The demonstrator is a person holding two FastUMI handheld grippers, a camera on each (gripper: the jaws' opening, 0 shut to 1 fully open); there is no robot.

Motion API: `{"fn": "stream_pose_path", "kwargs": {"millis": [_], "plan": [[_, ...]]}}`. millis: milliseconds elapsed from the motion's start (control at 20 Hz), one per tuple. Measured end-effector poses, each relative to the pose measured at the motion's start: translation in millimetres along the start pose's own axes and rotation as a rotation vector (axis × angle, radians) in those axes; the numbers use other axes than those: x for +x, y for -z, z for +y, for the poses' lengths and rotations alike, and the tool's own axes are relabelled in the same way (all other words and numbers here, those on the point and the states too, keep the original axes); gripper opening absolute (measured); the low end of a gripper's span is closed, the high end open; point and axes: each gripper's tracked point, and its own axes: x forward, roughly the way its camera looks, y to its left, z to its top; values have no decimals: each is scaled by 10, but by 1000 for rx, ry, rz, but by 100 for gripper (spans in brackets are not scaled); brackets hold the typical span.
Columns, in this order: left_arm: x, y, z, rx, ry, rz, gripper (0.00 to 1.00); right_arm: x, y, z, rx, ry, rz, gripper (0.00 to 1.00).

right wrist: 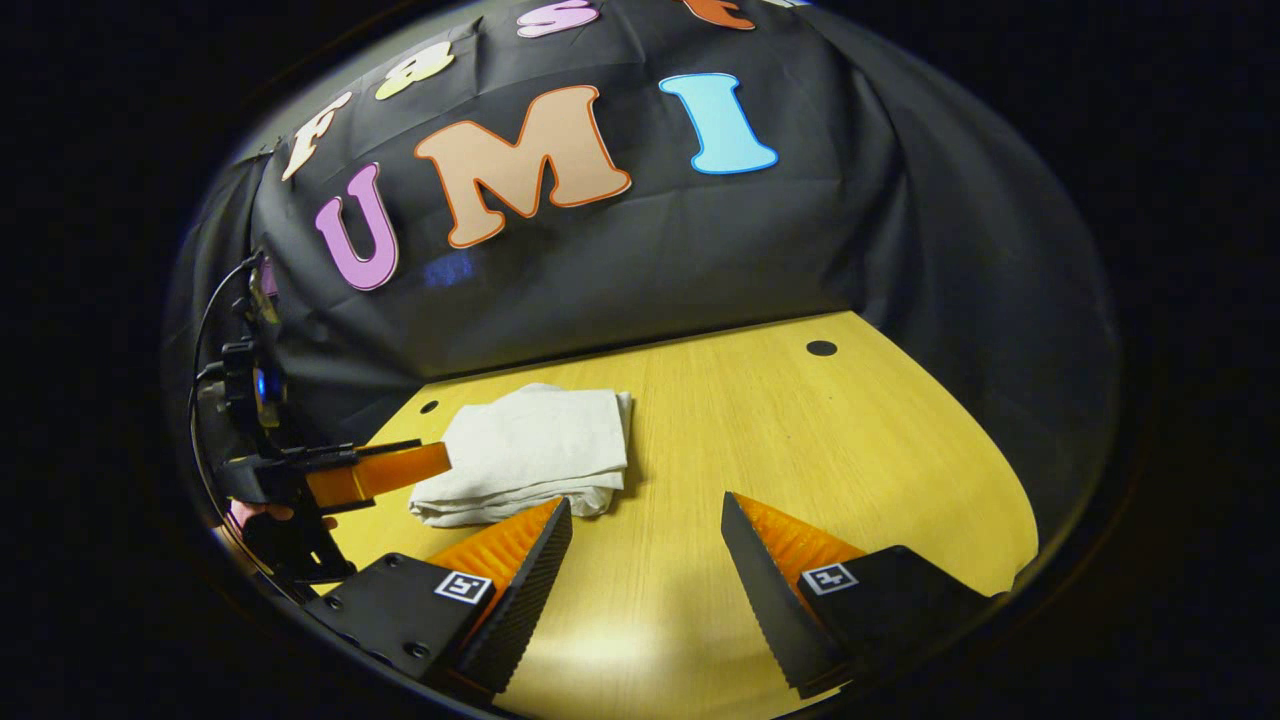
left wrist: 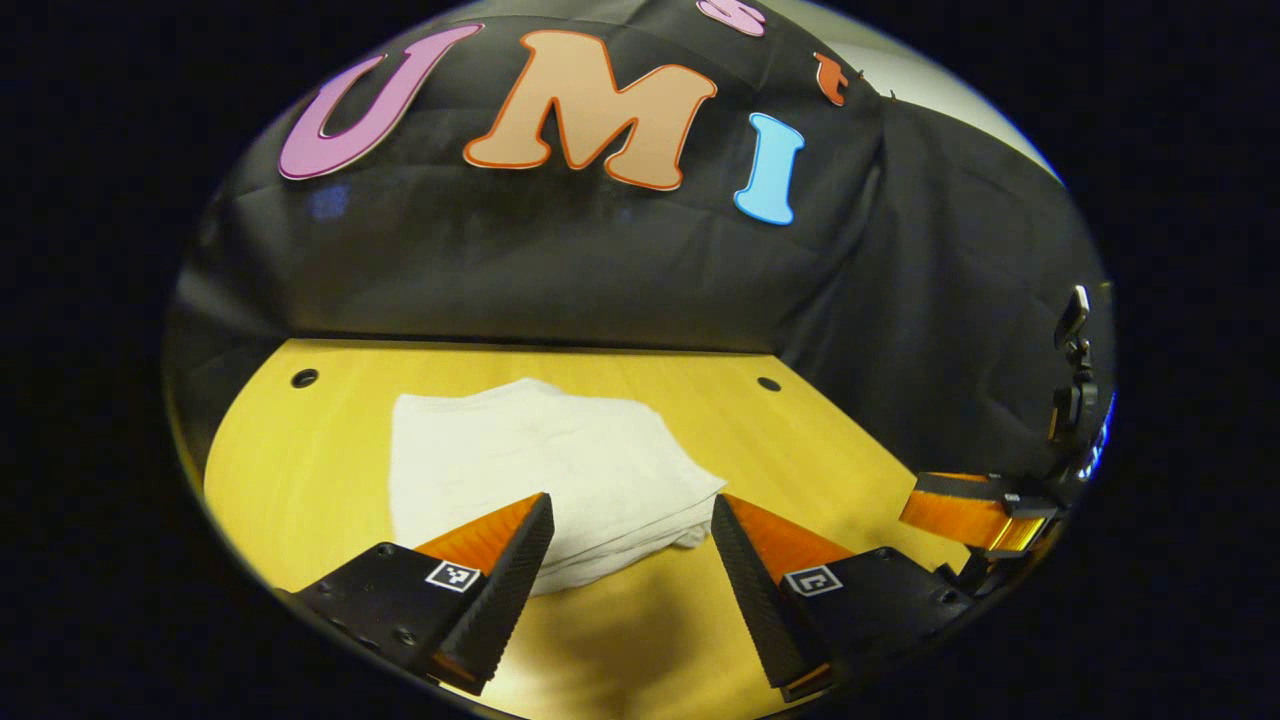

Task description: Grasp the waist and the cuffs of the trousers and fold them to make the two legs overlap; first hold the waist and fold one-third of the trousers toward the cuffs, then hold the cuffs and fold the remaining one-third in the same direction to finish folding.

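My left gripper (left wrist: 632,522): jaws wide, holding nothing, poised just short of the trousers (left wrist: 545,470) | my right gripper (right wrist: 646,528): jaws wide, empty, off the bundle's near corner | trousers: white, folded into a compact layered rectangle, flat on the yellow tabletop (right wrist: 800,440) near the booth wall; long axis unclear.

left claw (left wrist: 632,525): black mounts, square tags, screws | right claw (right wrist: 646,530): same
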Motion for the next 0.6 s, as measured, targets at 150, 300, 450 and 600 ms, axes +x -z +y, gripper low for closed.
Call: {"fn": "stream_pose_path", "kwargs": {"millis": [150,300,450,600], "plan": [[-253,84,194,6,-45,3,94,-21,51,83,-14,-2,0,96],[-435,196,321,3,-75,30,94,-70,102,130,-11,-5,5,96],[-538,278,405,22,-92,40,94,-128,135,115,-13,12,5,96],[-574,354,392,30,-83,56,94,-200,166,80,-10,32,2,96]]}}
